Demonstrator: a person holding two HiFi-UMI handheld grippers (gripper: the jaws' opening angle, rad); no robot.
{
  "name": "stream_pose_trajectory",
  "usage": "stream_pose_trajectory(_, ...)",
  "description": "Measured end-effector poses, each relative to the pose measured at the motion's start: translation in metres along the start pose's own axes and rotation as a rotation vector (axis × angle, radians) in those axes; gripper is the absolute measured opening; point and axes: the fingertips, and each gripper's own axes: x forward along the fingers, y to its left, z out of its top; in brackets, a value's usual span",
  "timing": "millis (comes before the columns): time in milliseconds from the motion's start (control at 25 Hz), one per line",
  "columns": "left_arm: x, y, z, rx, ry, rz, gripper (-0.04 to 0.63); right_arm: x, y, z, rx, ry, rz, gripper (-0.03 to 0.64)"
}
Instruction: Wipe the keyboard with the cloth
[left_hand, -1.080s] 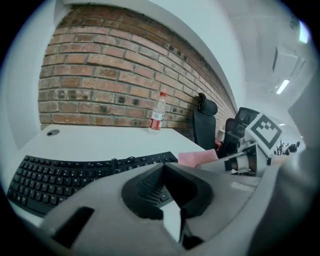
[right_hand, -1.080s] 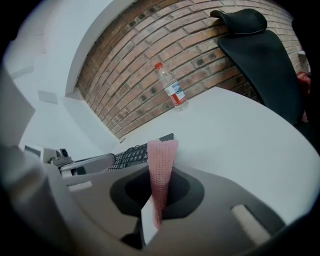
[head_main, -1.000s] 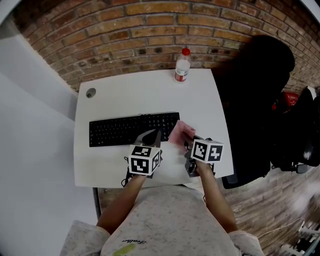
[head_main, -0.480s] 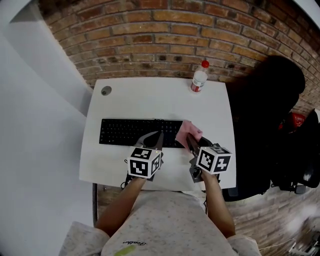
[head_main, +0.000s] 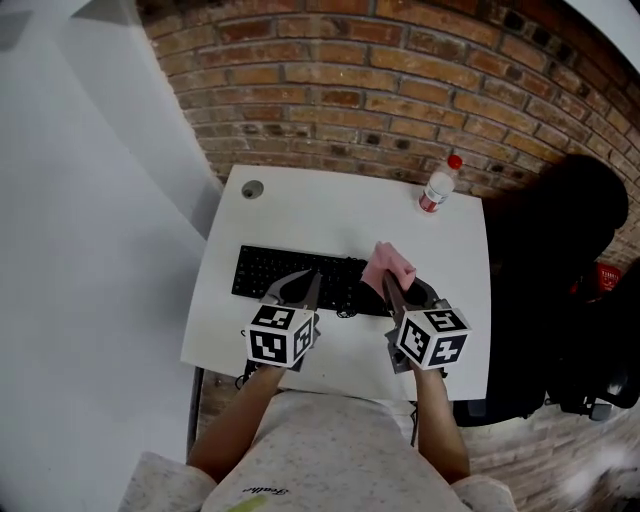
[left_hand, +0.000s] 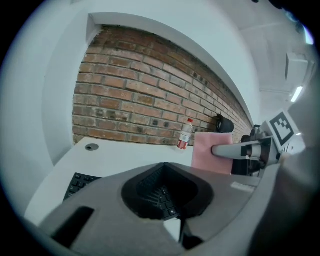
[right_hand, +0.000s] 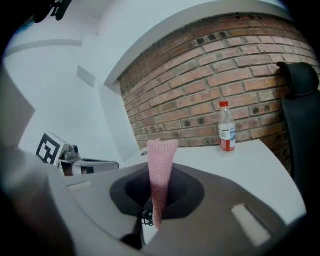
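The black keyboard lies across the middle of the white desk. My right gripper is shut on the pink cloth, which stands up between its jaws over the keyboard's right part. In the right gripper view the cloth rises as a narrow strip from the closed jaws. My left gripper is shut with nothing in it and hovers over the keyboard's front edge near the middle. The left gripper view shows keys below its jaws and the cloth to the right.
A plastic bottle with a red cap stands at the desk's back right, by the brick wall. A round cable hole sits at the back left. A black chair stands right of the desk. A thin cable curls by the keyboard's front.
The right gripper has carried the cloth from just beyond the keyboard's right end to above its right part. The left gripper stays over the front edge. The head view has shifted.
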Motion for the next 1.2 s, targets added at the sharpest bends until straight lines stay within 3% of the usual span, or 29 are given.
stream_pose_trajectory(480,-0.028,0.022,0.031,0.024,-0.055,-0.027,-0.005,-0.005,0.034,0.026,-0.114,-0.068,-0.05,0.018)
stream_pose_trajectory(1200,-0.024,0.013,0.019,0.026,-0.042,-0.049,-0.005,-0.003,0.037,0.012,-0.141,-0.048,-0.048,0.018)
